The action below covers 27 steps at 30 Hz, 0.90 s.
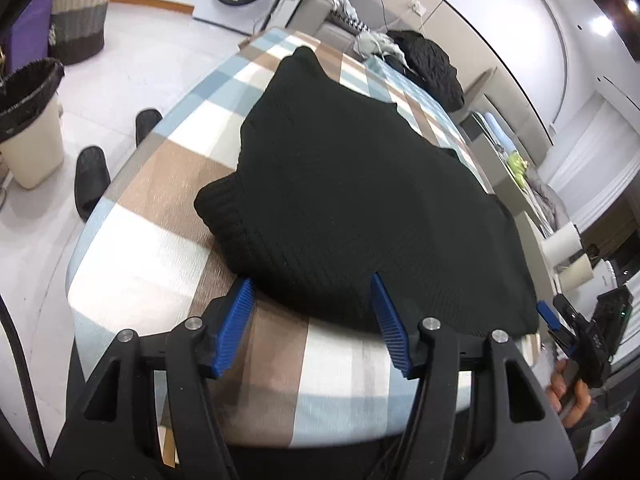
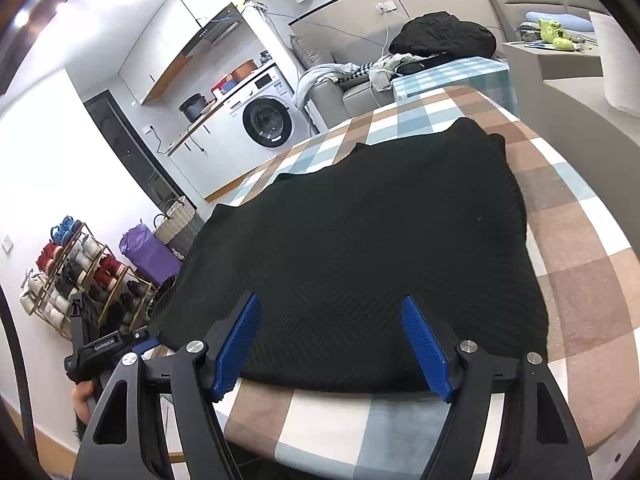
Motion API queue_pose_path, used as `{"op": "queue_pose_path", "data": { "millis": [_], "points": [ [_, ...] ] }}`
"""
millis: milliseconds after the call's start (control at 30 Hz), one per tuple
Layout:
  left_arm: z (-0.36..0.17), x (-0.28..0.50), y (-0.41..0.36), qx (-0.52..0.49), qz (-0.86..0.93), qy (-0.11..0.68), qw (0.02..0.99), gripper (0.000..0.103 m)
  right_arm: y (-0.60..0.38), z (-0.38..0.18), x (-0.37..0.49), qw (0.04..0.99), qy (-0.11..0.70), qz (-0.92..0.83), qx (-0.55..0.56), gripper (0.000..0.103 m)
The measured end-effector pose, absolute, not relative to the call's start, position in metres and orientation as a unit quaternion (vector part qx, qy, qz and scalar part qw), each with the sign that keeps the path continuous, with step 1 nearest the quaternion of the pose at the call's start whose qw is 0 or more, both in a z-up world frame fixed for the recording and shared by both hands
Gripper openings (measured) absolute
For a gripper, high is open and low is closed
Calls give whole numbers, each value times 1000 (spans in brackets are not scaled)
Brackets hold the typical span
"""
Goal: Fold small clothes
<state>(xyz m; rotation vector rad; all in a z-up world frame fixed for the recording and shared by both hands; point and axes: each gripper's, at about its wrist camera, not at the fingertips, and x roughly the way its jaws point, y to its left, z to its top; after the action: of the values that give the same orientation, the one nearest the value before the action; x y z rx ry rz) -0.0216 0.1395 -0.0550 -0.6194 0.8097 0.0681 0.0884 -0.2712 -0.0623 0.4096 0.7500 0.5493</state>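
A black knit sweater [image 1: 360,184] [image 2: 360,240] lies flat on the table with a checked cloth [image 1: 152,240] [image 2: 580,280]; a ribbed cuff [image 1: 218,204] sticks out at its left side. My left gripper [image 1: 311,280] hovers open over the sweater's near left hem, its blue pads apart and pressing on nothing. My right gripper [image 2: 329,299] stands open over the near hem further right, also holding nothing. Each gripper shows in the other's view, hand-held at the table's near edge: the right gripper [image 1: 560,322], the left gripper [image 2: 108,346].
A pile of dark and light clothes [image 1: 428,64] [image 2: 444,34] sits at the table's far end. On the floor to the left are a lined bin [image 1: 32,120], black slippers [image 1: 92,180] and a woven basket [image 1: 80,12]. Paper rolls [image 1: 564,240] stand at the right.
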Motion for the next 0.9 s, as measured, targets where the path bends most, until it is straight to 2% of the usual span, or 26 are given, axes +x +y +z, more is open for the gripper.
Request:
{"op": "queue_pose_path", "data": {
  "millis": [433,467,600,667,767,900],
  "points": [
    [-59,10,142,-269,118,361,885,55,-256,-69,90,874,371,263,171,75],
    [-59,12,141,-262,118,361,887,53,-255,-69,90,874,371,264,171,75],
    [-59,18,138,-247,111,361,892,26,-252,-71,91,874,374,262,166,75],
    [-57,15,137,-239,108,352,899,18,-252,-73,93,874,376,259,163,75],
    [-50,6,137,-236,109,335,906,14,-252,-76,98,879,380,245,153,75],
    [-49,-1,140,-232,113,332,907,13,-257,-81,99,882,387,227,141,75]
  ]
}}
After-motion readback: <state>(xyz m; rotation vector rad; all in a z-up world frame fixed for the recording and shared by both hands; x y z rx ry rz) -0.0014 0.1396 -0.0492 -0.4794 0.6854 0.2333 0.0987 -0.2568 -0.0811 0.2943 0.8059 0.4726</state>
